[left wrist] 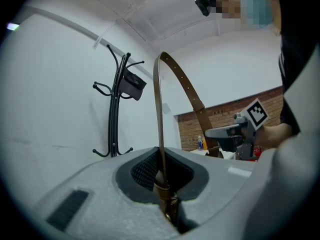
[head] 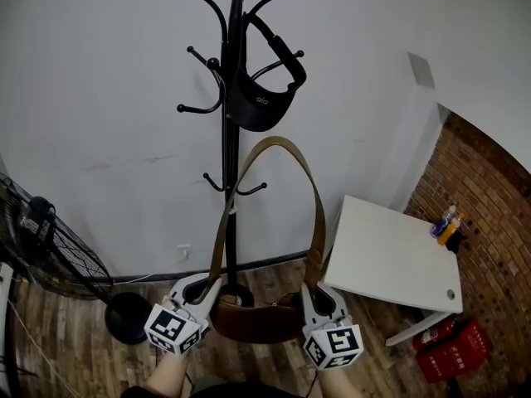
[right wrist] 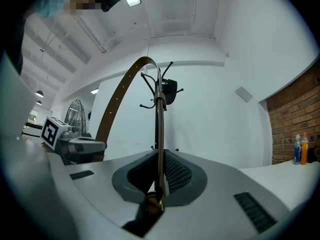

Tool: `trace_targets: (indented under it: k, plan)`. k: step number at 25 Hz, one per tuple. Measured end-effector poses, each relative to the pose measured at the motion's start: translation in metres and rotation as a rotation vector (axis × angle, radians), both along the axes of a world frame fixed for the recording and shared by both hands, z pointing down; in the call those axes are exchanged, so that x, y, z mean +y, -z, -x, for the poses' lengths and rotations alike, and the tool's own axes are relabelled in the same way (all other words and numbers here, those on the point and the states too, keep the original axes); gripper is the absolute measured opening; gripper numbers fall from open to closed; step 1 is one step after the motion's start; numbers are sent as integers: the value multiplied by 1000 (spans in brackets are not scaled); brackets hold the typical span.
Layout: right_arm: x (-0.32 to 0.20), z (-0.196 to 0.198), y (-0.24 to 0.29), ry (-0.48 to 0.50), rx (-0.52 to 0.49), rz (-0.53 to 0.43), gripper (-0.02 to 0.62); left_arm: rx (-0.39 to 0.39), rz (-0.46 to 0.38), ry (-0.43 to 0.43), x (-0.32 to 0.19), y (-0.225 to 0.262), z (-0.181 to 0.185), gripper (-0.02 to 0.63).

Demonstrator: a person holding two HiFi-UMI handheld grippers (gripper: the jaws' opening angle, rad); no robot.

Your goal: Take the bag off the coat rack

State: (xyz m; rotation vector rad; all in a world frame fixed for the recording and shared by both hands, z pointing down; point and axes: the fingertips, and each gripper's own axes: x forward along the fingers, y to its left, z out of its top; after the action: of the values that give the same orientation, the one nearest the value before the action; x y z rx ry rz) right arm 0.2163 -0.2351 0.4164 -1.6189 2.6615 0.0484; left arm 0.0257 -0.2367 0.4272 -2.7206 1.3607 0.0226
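One gripped strap (head: 275, 143), rack (head: 231, 73) behind, fan (head: 51, 251), table (head: 390, 255)

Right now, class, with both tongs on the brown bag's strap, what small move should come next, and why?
Probably draw the brown bag back toward the body: left tongs and right tongs are shut on its strap, which in the left gripper view stands apart from the coat rack, so it looks unhooked.
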Motion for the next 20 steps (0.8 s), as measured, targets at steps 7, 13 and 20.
trace_targets:
  k: [7, 13, 20]
  plan:
    - [17, 2, -13, -100, -29, 31, 28, -18, 37, -92, 3, -12, 3, 14]
    - [39, 14, -23, -188, -63, 51, 28, -35, 64, -165, 14, -19, 15, 14]
    - [72, 34, -33, -260, -81, 72, 28, -50, 79, -234, 34, -25, 34, 14]
